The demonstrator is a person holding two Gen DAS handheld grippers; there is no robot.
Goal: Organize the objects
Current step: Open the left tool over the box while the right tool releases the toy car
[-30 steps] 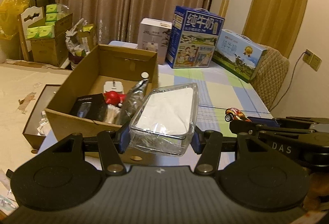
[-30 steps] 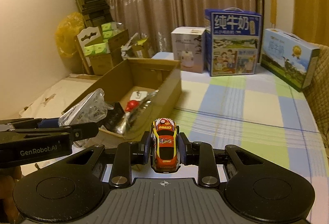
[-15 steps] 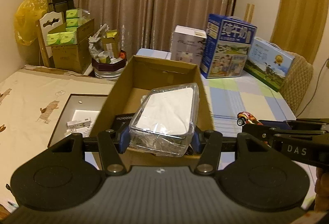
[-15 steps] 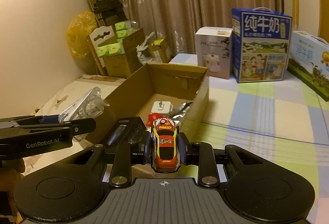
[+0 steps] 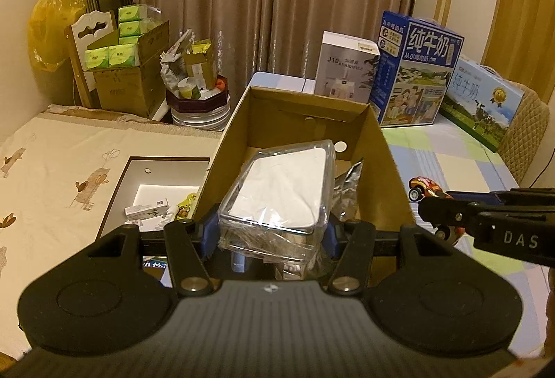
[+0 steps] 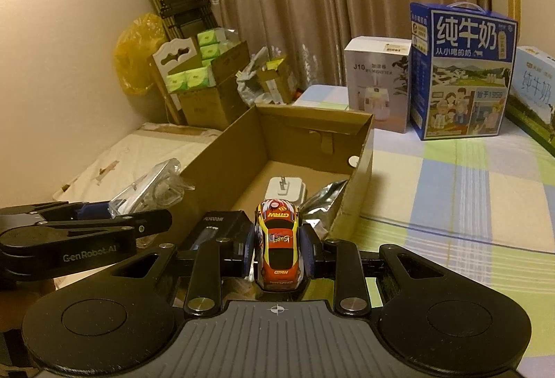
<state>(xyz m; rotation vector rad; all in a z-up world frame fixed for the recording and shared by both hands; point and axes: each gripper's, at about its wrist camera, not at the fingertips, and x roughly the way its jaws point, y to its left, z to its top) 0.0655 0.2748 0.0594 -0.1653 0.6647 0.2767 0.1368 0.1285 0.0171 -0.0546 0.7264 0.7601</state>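
The left gripper point(image 5: 272, 234) clamped a clear plastic case point(image 5: 277, 192) above the cardboard box point(image 5: 308, 109); at its 3 o'clock, the right gripper point(image 6: 278, 248) pinched a toy car point(image 6: 277, 244)

Red-and-yellow toy car point(image 6: 277, 248), brown cardboard box point(image 6: 359, 170), seemingly pastel-checked tablecloth point(image 6: 468, 190).

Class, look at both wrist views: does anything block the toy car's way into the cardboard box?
Nothing visible blocks it. The toy car hangs above the open cardboard box. Below it lie a black box and a foil packet.
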